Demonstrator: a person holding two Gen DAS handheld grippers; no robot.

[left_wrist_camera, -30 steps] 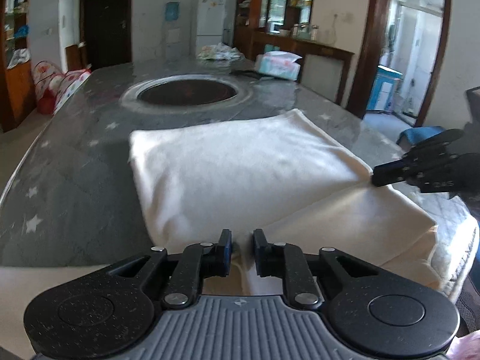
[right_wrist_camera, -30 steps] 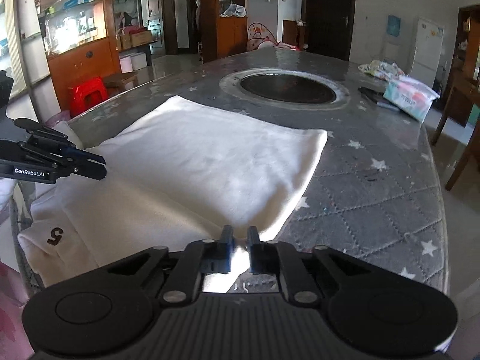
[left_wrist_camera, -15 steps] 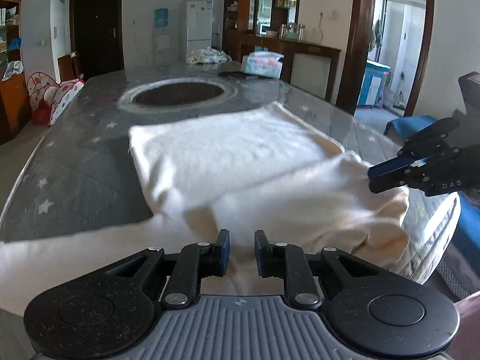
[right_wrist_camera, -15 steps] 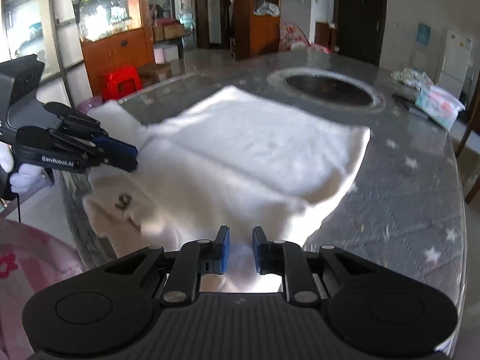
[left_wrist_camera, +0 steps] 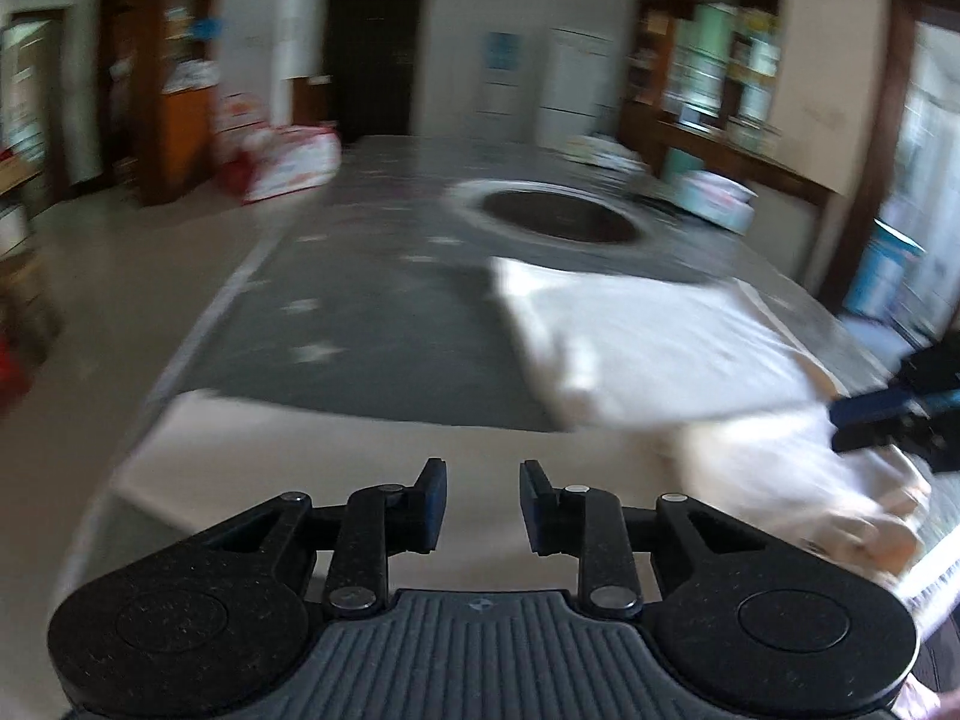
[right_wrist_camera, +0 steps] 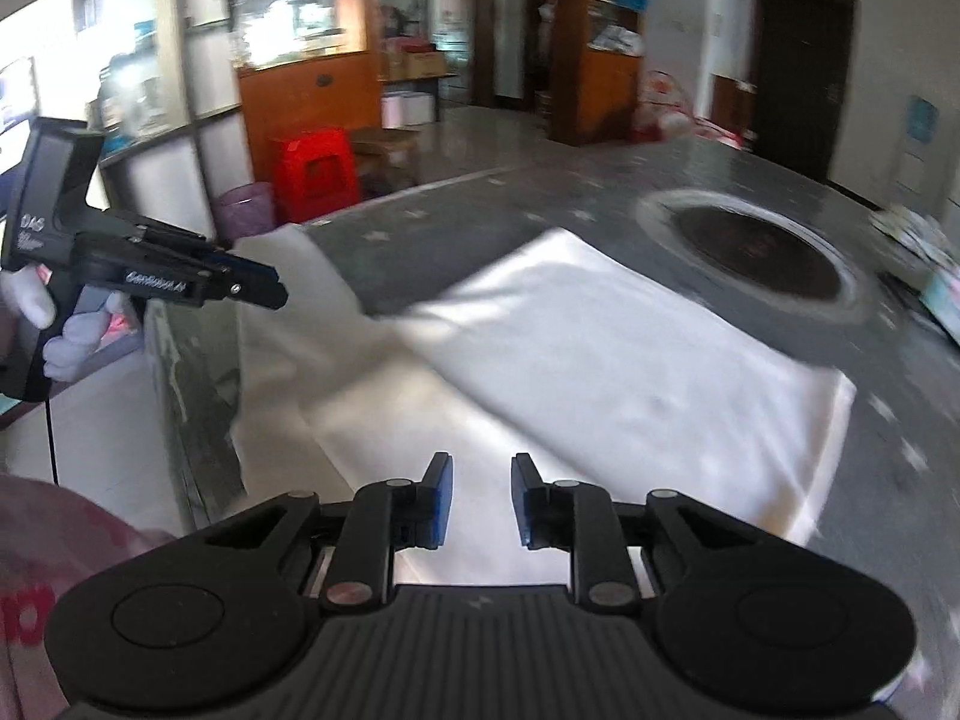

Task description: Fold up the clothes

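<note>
A cream garment (left_wrist_camera: 648, 348) lies folded on the grey star-patterned table (left_wrist_camera: 360, 312), its near part bunched at the table's front edge. In the left wrist view my left gripper (left_wrist_camera: 478, 498) hovers over the near cloth; its jaws are opening and nothing is pinched between the blue pads. My right gripper (left_wrist_camera: 837, 427) shows at the right above the crumpled edge. In the right wrist view my right gripper (right_wrist_camera: 482, 498) is also opening over the garment (right_wrist_camera: 600, 348), pads clear of it. The left gripper (right_wrist_camera: 264, 285), in a white-gloved hand (right_wrist_camera: 72, 330), is at the left.
A round dark inset (left_wrist_camera: 558, 222) sits in the table beyond the garment. A tissue pack (left_wrist_camera: 714, 198) lies at the far right. A red stool (right_wrist_camera: 315, 171) and a purple bin (right_wrist_camera: 246, 210) stand on the floor to the left of the table (right_wrist_camera: 888, 420).
Both grippers' jaws have spread from nearly shut to apart, letting the cloth go. Both hands swung sideways, the views now blurred, and the near part of the garment lies more bunched.
</note>
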